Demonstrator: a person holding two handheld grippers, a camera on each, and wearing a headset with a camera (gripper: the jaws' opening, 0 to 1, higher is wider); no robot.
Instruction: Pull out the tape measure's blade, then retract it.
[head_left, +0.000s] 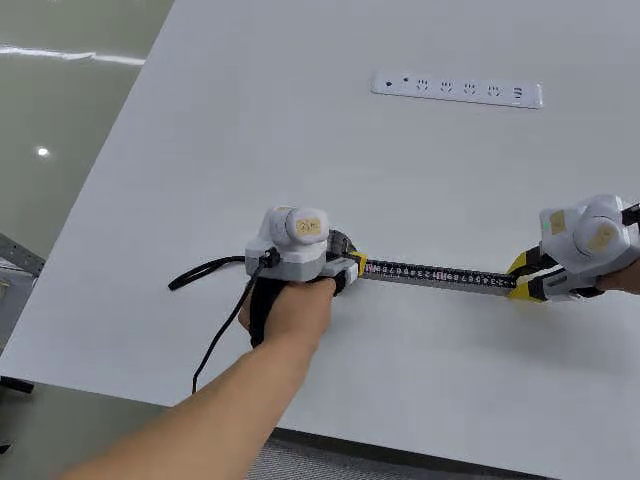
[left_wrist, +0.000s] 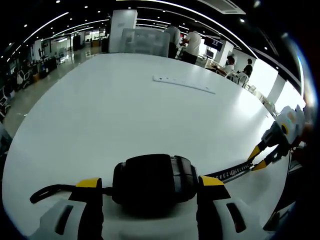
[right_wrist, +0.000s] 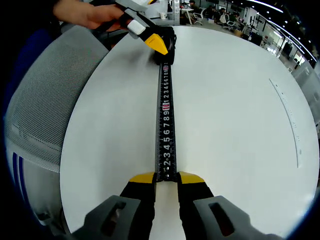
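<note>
Our left gripper (left_wrist: 150, 183) is clamped round the round black tape measure case (left_wrist: 154, 165) at 9 o'clock and our right gripper (right_wrist: 166, 177) is pinched shut on the tip of the black white-numbered blade (right_wrist: 165, 115) at 3 o'clock, so if that thin pinch slips we reckon it whips back.

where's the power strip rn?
Head view: the power strip lies flat on the far part of the white table, right of centre, well beyond the pulled-out tape measure blade, touching nothing.
</note>
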